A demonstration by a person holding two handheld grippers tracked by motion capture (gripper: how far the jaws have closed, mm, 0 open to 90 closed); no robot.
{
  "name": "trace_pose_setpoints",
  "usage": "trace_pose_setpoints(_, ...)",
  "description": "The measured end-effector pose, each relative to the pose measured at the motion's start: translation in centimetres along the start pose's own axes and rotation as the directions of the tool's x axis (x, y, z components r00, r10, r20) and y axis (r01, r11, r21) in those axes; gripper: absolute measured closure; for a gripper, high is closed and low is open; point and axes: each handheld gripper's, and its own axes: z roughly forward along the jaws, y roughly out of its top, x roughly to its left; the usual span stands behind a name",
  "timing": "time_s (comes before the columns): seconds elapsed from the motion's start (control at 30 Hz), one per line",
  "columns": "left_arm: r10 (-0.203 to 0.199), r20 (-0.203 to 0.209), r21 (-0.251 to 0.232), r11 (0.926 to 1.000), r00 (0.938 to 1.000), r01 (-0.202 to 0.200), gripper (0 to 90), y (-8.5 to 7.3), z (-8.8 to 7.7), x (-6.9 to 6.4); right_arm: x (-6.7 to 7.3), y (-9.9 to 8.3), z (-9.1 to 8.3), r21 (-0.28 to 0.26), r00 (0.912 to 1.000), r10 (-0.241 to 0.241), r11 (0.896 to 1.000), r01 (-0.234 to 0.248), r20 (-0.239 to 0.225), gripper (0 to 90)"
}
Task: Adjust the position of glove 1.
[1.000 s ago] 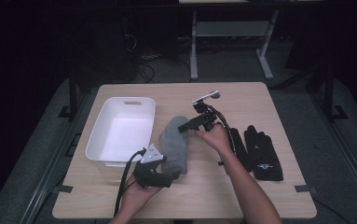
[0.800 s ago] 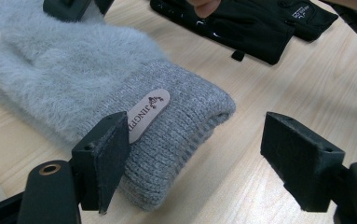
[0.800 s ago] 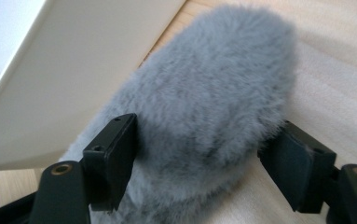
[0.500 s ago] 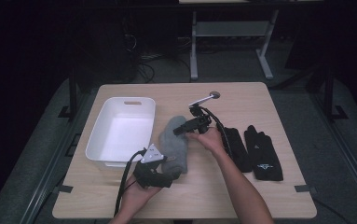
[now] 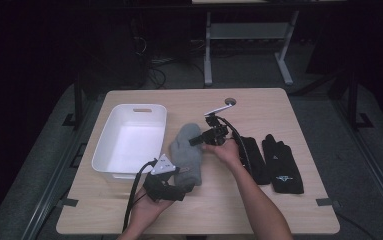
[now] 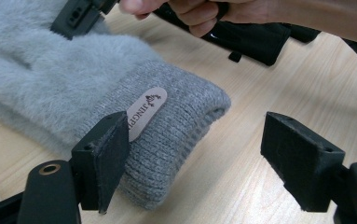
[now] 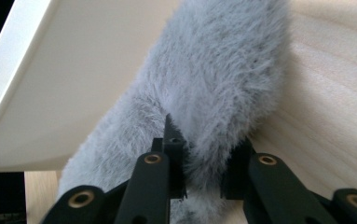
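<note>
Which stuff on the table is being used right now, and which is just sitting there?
In use:
- grey fluffy mitten, its fuzzy end pinched in the right claw, whose jaws have just been closing
- left claw, open around the mitten's knitted cuff
- white bin, beside the mitten, maybe where it goes

Just lying about:
- black gloves, flat on the table

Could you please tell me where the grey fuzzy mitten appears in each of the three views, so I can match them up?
High view: grey mitten at table centre, right of the white bin.
Left gripper view: upper left, ribbed cuff toward the middle.
Right gripper view: centre, pinched by the right gripper.
Shared landmark: the wooden table.
</note>
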Motion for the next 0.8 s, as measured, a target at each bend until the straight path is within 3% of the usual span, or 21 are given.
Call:
trace_pose_setpoints(0.1, 0.002, -0.001, 0.002, 1.0, 1.0, -0.002, 23.2, 0.0, -0.2, 0.0, 0.2, -0.1, -0.5, -0.009, 0.9997, -0.022, 1.0, 0.022, 0.008, 78.1)
trace_pose_setpoints(0.17, -0.005, -0.001, -0.002, 1.0, 1.0, 0.005, 23.0, 0.0, -0.3, 0.1, 0.5, -0.6, -1.8, -0.032, 0.9989, -0.045, 0.998, 0.046, 0.015, 78.5)
trace_pose_setpoints(0.37, -0.027, 0.008, -0.01, 0.9996, 0.9996, 0.027, 22.2, 0.1, -0.4, 0.2, 0.3, -2.2, -4.3, -0.08, 0.9983, -0.057, 0.995, 0.058, 0.006, 78.8)
trace_pose_setpoints(0.5, -0.053, 0.021, -0.009, 0.9986, 0.9984, 0.053, 21.9, 0.4, -0.3, 0.1, 0.3, -3.9, -7.0, -0.13, 0.9954, -0.093, 0.987, 0.096, 0.022, 78.8)
trace_pose_setpoints(0.67, -0.085, 0.027, 0.009, 0.9964, 0.9961, 0.084, 21.9, 1.0, 0.2, 0.2, 0.0, -5.7, -9.0, -0.171, 0.994, -0.098, 0.98, 0.105, 0.048, 78.7)
trace_pose_setpoints(0.7, -0.117, 0.041, 0.027, 0.9929, 0.9923, 0.116, 21.9, 1.3, 0.5, 0.3, 0.0, -6.0, -9.4, -0.183, 0.9933, -0.101, 0.977, 0.11, 0.056, 78.7)
trace_pose_setpoints(0.73, -0.117, 0.041, 0.027, 0.9929, 0.9923, 0.116, 22.0, 1.3, 0.5, 0.3, -0.1, -6.2, -9.5, -0.185, 0.9934, -0.097, 0.977, 0.107, 0.06, 78.7)
trace_pose_setpoints(0.8, -0.16, 0.064, 0.042, 0.9867, 0.9851, 0.157, 22.1, 1.5, 1.1, 0.5, -0.2, -6.5, -9.7, -0.191, 0.993, -0.097, 0.976, 0.108, 0.068, 78.7)
